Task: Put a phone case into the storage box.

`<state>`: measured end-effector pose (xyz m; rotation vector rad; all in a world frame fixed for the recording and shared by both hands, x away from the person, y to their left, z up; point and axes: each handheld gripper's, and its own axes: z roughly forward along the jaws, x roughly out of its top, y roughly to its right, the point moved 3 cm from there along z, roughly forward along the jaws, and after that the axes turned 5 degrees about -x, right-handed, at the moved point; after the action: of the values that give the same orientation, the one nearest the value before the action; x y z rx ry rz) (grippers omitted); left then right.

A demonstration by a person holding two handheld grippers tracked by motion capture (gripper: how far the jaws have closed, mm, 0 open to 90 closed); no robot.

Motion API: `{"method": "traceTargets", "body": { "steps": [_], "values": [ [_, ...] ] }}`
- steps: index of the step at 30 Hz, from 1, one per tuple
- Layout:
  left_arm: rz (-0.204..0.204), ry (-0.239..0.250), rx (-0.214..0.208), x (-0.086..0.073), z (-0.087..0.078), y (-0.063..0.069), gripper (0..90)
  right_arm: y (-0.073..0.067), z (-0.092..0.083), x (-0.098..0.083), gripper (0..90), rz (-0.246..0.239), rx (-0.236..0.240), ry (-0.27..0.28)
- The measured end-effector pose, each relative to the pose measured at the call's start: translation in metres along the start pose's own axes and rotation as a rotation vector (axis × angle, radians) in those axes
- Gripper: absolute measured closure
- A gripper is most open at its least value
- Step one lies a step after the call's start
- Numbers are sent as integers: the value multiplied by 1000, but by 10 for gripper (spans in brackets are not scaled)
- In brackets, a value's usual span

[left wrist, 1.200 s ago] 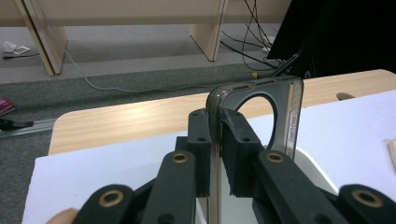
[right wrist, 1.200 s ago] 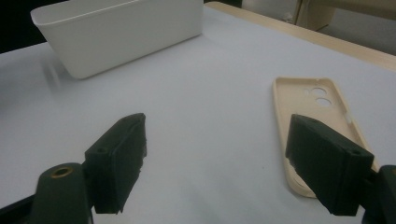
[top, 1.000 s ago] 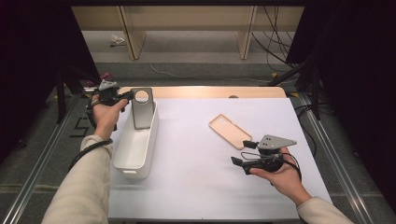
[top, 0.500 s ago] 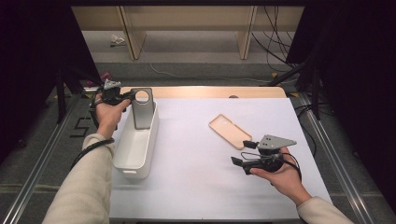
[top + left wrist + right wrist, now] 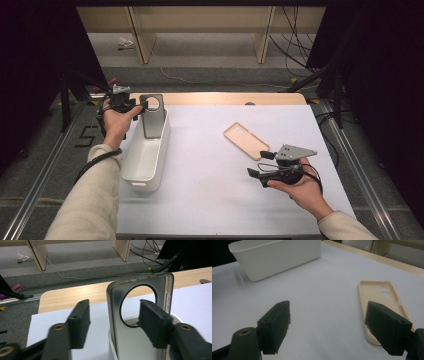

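Observation:
A grey phone case (image 5: 152,119) with a big round camera hole stands upright in the far end of a white bin (image 5: 145,162). My left gripper (image 5: 142,106) sits level at that end. Its jaws have just been opening and now stand apart on either side of the case (image 5: 130,342), with the left pad well clear of it. In the left gripper view my own jaws (image 5: 115,311) frame the case. A beige phone case (image 5: 246,140) lies flat, hollow side up, on the white table. My right gripper (image 5: 256,164) hovers open just short of it, and the case (image 5: 379,295) lies behind the right-hand jaw.
The white table mat (image 5: 210,190) ends at a wooden strip (image 5: 220,98) along the far side. Beyond it are wooden shelf legs (image 5: 262,35) and floor cables (image 5: 295,45). Metal rails (image 5: 45,185) run along both sides. The bin (image 5: 277,257) lies ahead and left of the right gripper (image 5: 329,322).
The left gripper's jaws have spread apart from the grey case, which stays standing in the bin's far end. Neither hand has shifted.

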<state>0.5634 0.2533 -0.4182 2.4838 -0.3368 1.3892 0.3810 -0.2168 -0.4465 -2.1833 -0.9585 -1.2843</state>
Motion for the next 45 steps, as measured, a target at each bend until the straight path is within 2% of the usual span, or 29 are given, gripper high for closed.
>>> {"method": "traceTargets", "body": {
  "steps": [7, 12, 13, 17, 21, 26, 30, 34, 42, 45],
  "values": [
    [-23, 7, -5, 4, -9, 4, 193, 0, 0, 0, 212, -1, -1, -1],
    [0, 18, 0, 5, -19, 9, 96, 0, 0, 0, 209, -1, -5, -2],
    [5, 20, -4, 5, -22, 10, 60, 0, 0, 0, 209, -1, -5, -2],
    [24, 36, -17, 3, -34, 15, 10, 2, 0, 0, 207, 0, -9, -3],
    [35, 56, -17, -2, -49, 20, 0, 2, 0, 1, 206, 3, -14, 2],
    [47, 78, -43, -10, -69, 31, 0, 4, 0, 1, 206, 5, -18, 1],
    [39, 104, -66, -16, -82, 42, 0, 5, -1, 2, 205, 6, -25, 4],
    [40, 120, -115, -24, -94, 58, 0, 8, -1, 2, 205, 9, -33, 3],
    [88, 131, -203, -46, -115, 99, 17, 14, -2, 2, 202, 14, -50, -1],
    [111, 124, -221, -55, -119, 111, 29, 17, -3, 2, 202, 14, -61, 0]
  ]
}}
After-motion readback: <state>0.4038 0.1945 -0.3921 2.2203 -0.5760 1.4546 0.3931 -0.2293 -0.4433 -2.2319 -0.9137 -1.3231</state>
